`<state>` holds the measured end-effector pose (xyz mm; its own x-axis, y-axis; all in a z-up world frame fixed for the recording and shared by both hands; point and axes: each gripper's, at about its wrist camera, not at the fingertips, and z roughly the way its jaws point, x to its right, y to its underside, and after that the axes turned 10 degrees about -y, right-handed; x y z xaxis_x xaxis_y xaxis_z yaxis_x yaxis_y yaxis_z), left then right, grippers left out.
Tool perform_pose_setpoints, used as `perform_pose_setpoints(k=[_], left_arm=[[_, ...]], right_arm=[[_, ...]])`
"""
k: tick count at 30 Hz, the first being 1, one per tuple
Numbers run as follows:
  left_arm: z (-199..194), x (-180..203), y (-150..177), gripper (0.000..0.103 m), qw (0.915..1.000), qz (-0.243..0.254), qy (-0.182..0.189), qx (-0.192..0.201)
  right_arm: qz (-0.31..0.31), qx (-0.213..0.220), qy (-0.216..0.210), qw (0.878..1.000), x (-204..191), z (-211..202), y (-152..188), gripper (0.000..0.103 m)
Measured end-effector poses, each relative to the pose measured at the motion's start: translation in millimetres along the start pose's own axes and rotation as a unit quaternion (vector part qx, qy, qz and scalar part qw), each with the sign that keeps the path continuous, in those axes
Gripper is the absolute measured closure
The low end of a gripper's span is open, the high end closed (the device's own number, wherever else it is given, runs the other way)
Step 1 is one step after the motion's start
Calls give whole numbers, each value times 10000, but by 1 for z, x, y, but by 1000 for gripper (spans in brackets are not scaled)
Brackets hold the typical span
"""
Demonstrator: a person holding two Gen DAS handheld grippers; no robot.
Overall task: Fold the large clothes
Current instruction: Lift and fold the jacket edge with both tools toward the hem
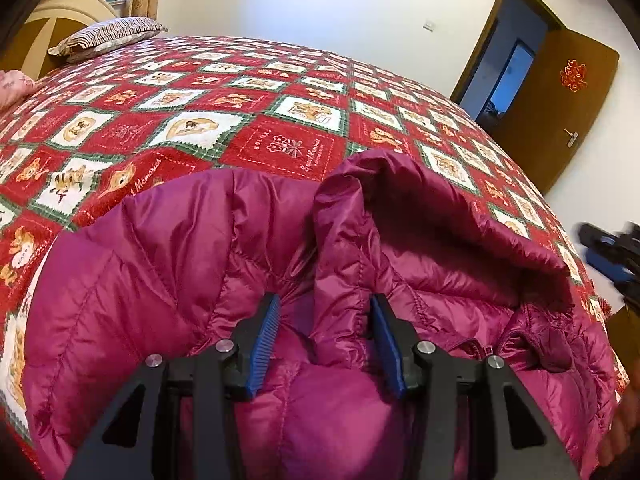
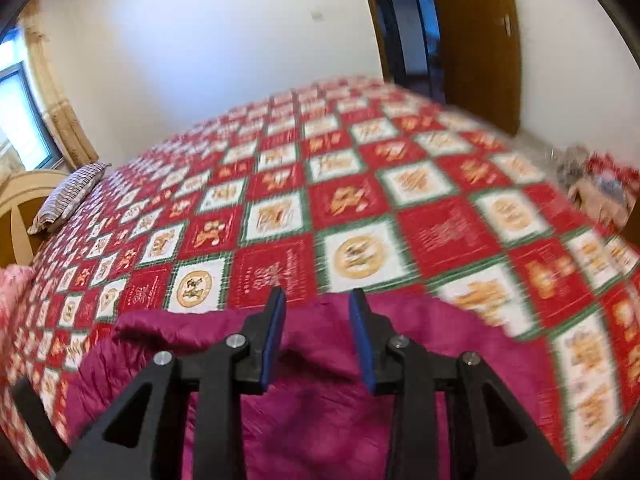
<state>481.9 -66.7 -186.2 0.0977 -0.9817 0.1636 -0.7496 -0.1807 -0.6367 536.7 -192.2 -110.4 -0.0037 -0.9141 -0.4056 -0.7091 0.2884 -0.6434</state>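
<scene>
The left gripper (image 1: 324,308) stands wide open, its blue pads on either side of a raised fold of the jacket (image 1: 168,280) without pinching it. The right gripper (image 2: 317,300) is also open, with nothing between its fingers, and hovers over the jacket's far edge.

The jacket is a shiny magenta puffer with quilted seams, lying crumpled at the near edge of the bed (image 1: 280,92). Its hood (image 1: 440,220) stands up and curls over toward the right, and a zipper shows below it.

The bed wears a red, white and green patchwork cover. A striped pillow (image 1: 108,34) lies at the far left corner by the headboard.

The jacket's lower part is cut off behind both grippers. The right wrist view is blurred, so the jacket's surface there shows little detail.
</scene>
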Motion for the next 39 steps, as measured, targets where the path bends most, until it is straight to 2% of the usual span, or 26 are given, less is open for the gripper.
perform_pose_setpoints(k=[2, 3, 4, 6, 8, 12, 14, 16, 18, 20, 23, 25, 26, 27, 28, 30, 33, 36, 38, 39], left_arm=[[-1, -4, 1, 55, 9999, -49, 114, -25], [-1, -5, 1, 55, 9998, -70, 158, -37], [-2, -6, 1, 55, 9998, -55, 183, -59], [-8, -3, -1, 54, 9996, 169, 180, -165], [-25, -3, -5, 54, 9988, 427, 152, -178], [-78, -17, -22, 54, 9966, 369, 473, 572], [-96, -13, -45, 51, 9944, 282, 458, 911], [-95, 3, -67, 36, 9923, 374, 393, 1116], [-73, 35, -89, 32, 9932, 561, 145, 1006], [-40, 56, -96, 32, 9957, 651, -155, 641], [6, 65, -80, 32, 9943, 785, -716, -132], [31, 59, -50, 32, 9885, 837, -1060, -677], [31, 58, -32, 31, 9910, 787, -924, -569], [23, 57, -21, 31, 9934, 735, -839, -266], [20, 54, -16, 31, 9944, 685, -785, -171], [24, 51, -17, 30, 9952, 592, -760, -192], [26, 61, -17, 29, 9919, 789, -986, -105], [26, 60, -17, 29, 9932, 721, -906, -98], [25, 60, -16, 29, 9929, 744, -925, -78], [26, 62, -17, 29, 9925, 760, -950, -71]], right_arm=[[278, -555, -66, 9980, 2, 22, 11, 66], [336, -993, -162, 9944, 4, 37, 25, 66], [187, -1178, -133, 9928, 3, 42, 37, 67], [-606, -914, 22, 9940, -8, 36, 53, 68], [-1288, -715, 195, 9889, -16, 31, 70, 68], [-1281, -540, 114, 9902, -11, 25, 75, 68], [-1253, -496, 53, 9909, -9, 23, 75, 67], [-1223, -469, 10, 9914, -10, 25, 73, 67], [-1198, -455, -33, 9917, -9, 27, 69, 67], [-1166, -444, -92, 9921, -8, 27, 67, 67], [-1079, -419, -225, 9930, -4, 26, 66, 67], [-1032, -403, -294, 9934, -2, 26, 66, 67], [-1012, -393, -341, 9935, -1, 26, 66, 67], [-996, -391, -365, 9936, 0, 26, 65, 67], [-969, -382, -402, 9937, 1, 25, 65, 67], [-944, -375, -442, 9938, 2, 25, 65, 67], [-912, -429, -375, 9942, 0, 20, 62, 67], [-842, -206, -430, 9953, 1, 1, 56, 65], [-777, 12, -269, 9966, 3, -9, 50, 63], [-819, -25, -98, 9966, 4, -7, 46, 63]])
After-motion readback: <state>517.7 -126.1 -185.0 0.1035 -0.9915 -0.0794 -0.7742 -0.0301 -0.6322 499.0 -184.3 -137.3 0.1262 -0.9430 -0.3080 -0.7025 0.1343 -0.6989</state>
